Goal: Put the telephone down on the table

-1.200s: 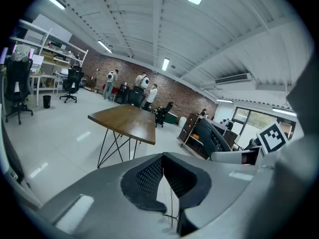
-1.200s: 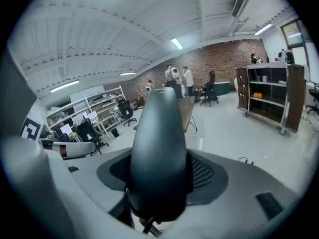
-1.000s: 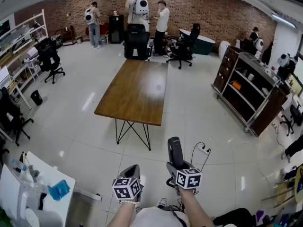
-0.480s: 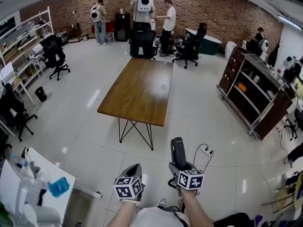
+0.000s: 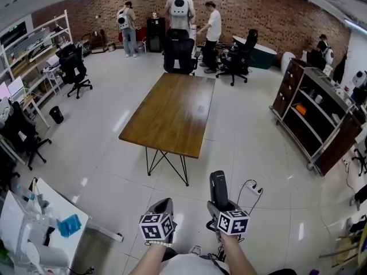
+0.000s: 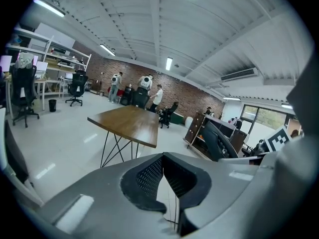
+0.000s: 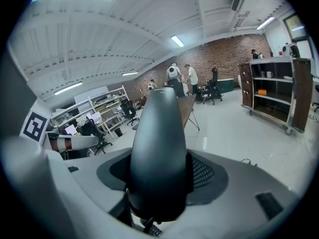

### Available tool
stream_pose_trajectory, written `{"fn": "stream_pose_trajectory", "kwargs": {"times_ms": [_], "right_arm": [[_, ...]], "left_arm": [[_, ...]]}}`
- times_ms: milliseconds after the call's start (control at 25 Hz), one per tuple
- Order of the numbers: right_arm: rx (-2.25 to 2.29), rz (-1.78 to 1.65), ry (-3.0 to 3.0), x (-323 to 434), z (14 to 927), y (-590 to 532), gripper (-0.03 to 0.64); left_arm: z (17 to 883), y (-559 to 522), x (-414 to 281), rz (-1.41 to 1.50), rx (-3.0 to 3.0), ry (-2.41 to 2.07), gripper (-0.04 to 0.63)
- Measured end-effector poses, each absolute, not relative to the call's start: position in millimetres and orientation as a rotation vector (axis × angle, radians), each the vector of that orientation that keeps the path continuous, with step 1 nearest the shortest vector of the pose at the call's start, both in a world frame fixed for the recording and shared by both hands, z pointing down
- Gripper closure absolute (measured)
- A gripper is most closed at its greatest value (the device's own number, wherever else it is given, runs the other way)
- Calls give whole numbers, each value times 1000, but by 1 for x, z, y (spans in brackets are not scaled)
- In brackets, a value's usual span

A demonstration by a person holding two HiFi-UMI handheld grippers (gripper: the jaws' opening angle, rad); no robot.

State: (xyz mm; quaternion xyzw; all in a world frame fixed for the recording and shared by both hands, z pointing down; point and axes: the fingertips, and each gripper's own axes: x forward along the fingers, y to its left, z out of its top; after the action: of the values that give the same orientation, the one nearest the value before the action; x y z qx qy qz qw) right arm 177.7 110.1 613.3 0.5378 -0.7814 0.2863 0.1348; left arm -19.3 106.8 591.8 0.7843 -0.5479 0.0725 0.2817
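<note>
Right gripper [image 5: 219, 204]: jaws set fairly wide and clamped on the lower end of the telephone [image 5: 217, 184], a dark handset standing up and away from the gripper. In the right gripper view the telephone [image 7: 158, 143] fills the gap between the two pads of the right gripper [image 7: 159, 180], both pads against its sides; its rounded upper end covers part of the scene ahead. Left gripper [image 5: 164, 204]: jaws closed, tips together. In the left gripper view the ribbed pads of the left gripper [image 6: 162, 179] meet at the far end with nothing between them. Both grippers sit side by side at the bottom of the head view, apart from each other, each with its marker cube towards the camera, forearms below them. The telephone is off the table, held over the glossy white floor [image 5: 103, 153]. The wooden table [image 5: 172, 113] on thin black legs stands ahead of both grippers, well apart from them, top bare. A white power strip [image 5: 253, 189] with a cable lies on the floor just right of the telephone. Lower left: a white bench [image 5: 54, 208] carrying a blue cloth [image 5: 69, 225]. Right side: a dark shelf cart [image 5: 312, 116]. Far end: black office chair [image 5: 179, 53] at the table's head, several people [image 5: 213, 24] before a brick wall [image 5: 258, 7].
</note>
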Motion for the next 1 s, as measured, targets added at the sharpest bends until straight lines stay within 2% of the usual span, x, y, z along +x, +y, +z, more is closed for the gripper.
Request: {"fn": "stream_pose_trajectory", "kwargs": {"times_ms": [520,1000], "right_arm": [[1491,830,-2286,190,624,73,318],[1508,815,-2277,180,618,-7,318]], "left_arm": [[607,82,-2,204,2044,-1504,607],[606,-10,-5,197,2067,-1470,607]]}}
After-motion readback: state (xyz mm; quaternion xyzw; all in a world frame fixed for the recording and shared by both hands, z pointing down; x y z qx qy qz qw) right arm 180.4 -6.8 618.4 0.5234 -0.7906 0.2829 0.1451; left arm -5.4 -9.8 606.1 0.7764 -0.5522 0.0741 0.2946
